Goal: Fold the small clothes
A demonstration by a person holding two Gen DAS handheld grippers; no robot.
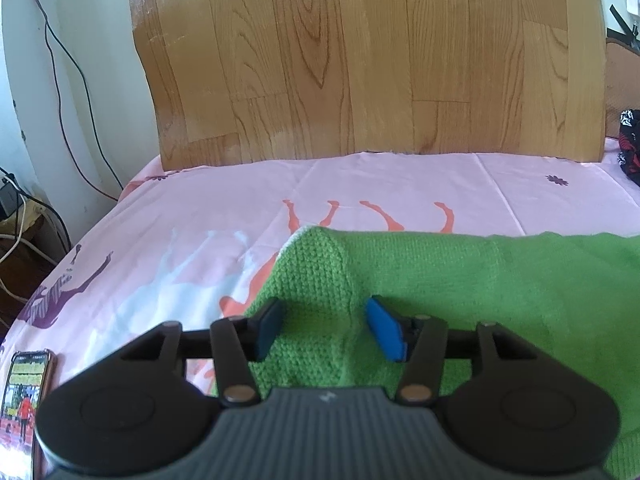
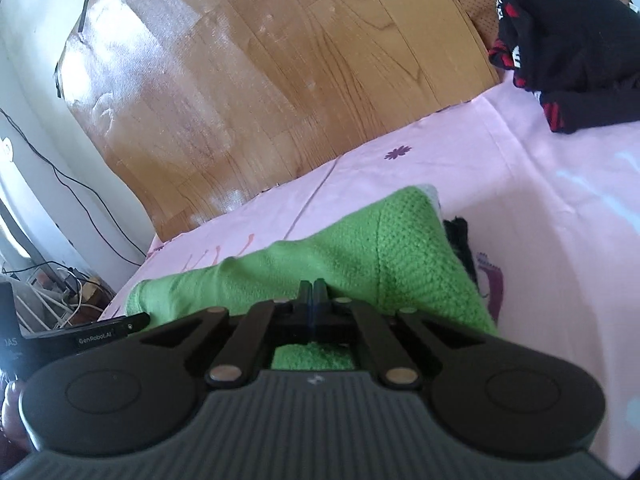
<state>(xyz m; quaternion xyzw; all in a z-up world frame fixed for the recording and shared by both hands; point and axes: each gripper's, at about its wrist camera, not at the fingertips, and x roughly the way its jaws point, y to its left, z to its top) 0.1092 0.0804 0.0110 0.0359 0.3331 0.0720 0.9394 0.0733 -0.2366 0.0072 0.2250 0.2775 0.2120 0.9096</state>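
A green knitted garment (image 1: 460,280) lies on the pink bed sheet (image 1: 200,208). My left gripper (image 1: 324,330) is open, its blue pads (image 1: 386,332) standing either side of the garment's ribbed cuff end, just above the knit. In the right wrist view the same green garment (image 2: 360,248) runs across the bed, with a dark piece of cloth (image 2: 460,240) showing at its far edge. My right gripper (image 2: 312,292) is shut with its fingertips pressed together against the green knit; whether cloth is pinched between them is hidden.
A wooden headboard (image 1: 360,60) stands behind the bed. A black and red garment (image 2: 568,48) lies at the far right of the sheet. A phone (image 1: 26,392) with a lit screen lies at the bed's left edge. Cables (image 1: 24,216) hang by the wall on the left.
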